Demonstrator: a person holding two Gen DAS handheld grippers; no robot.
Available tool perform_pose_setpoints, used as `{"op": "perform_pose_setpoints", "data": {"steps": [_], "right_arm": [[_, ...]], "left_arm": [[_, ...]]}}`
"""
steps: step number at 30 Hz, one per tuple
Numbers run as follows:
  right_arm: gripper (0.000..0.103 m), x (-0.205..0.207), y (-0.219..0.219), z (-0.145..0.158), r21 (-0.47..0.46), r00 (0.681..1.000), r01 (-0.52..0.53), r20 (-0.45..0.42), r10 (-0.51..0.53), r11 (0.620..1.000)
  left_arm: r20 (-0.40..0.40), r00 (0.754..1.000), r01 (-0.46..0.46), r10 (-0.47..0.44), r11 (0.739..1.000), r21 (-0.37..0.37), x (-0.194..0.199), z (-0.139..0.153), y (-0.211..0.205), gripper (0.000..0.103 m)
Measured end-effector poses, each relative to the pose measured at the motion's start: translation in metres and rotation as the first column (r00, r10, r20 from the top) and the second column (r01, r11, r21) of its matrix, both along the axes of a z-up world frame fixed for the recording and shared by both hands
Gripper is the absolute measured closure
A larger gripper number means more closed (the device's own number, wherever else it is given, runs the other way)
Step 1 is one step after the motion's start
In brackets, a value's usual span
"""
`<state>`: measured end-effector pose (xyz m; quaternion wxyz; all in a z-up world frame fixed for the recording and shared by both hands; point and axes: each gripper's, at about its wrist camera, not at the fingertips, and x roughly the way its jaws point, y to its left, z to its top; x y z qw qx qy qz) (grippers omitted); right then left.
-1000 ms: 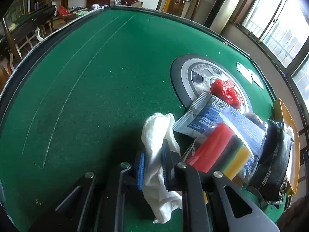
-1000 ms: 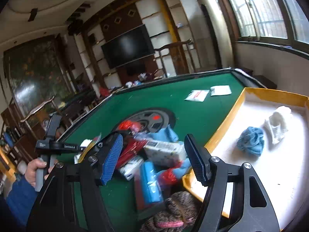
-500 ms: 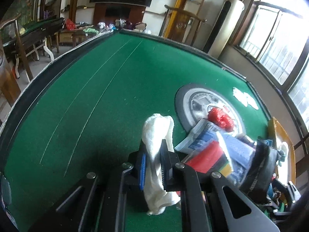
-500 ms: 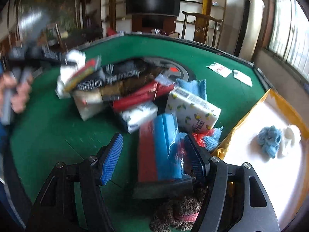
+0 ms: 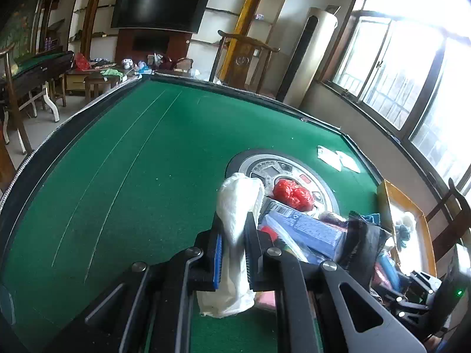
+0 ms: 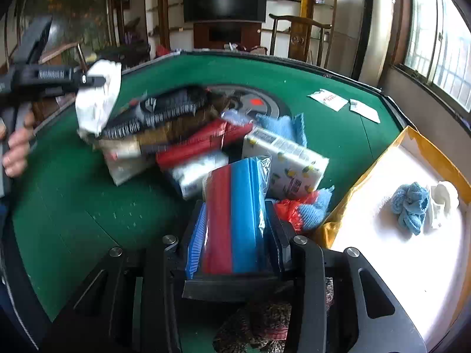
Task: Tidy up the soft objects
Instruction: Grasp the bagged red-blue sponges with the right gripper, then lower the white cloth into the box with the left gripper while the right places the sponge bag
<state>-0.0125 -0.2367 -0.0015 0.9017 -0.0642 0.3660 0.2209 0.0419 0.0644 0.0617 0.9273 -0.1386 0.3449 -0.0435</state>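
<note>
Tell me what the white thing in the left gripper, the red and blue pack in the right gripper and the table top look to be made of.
White cloth: soft matt fabric, likely cotton; it crumples and droops.
Red and blue pack: probably foam sponges in clear glossy plastic wrap; flat matt blocks, shiny crinkled film at the top.
Table top: green felt-like covering, matt, fuzzy, with faint pressed lines.

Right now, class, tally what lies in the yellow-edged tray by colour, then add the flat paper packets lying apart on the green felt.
Blue knitted piece: 1
White soft piece: 1
White paper packets: 2
Total: 4
</note>
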Motion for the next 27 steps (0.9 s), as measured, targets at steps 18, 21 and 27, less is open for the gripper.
{"op": "perform_pose_setpoints", "data": {"steps": [18,21,27], "right_arm": [[0.066,0.004,-0.046,0.025,0.277,0.987,0.127,0.064,-0.15,0.952],[0.066,0.004,-0.051,0.025,0.293,0.985,0.135,0.062,-0.16,0.946],[0.066,0.005,-0.06,0.028,0.33,0.981,0.147,0.072,-0.18,0.932]], "left_arm": [[0.066,0.994,0.096,-0.091,0.992,-0.078,-0.014,0.01,-0.009,0.092],[0.076,0.991,0.119,-0.113,0.989,-0.083,-0.017,0.015,-0.014,0.092],[0.113,0.981,0.163,-0.155,0.984,-0.071,-0.028,0.034,-0.032,0.092]]}}
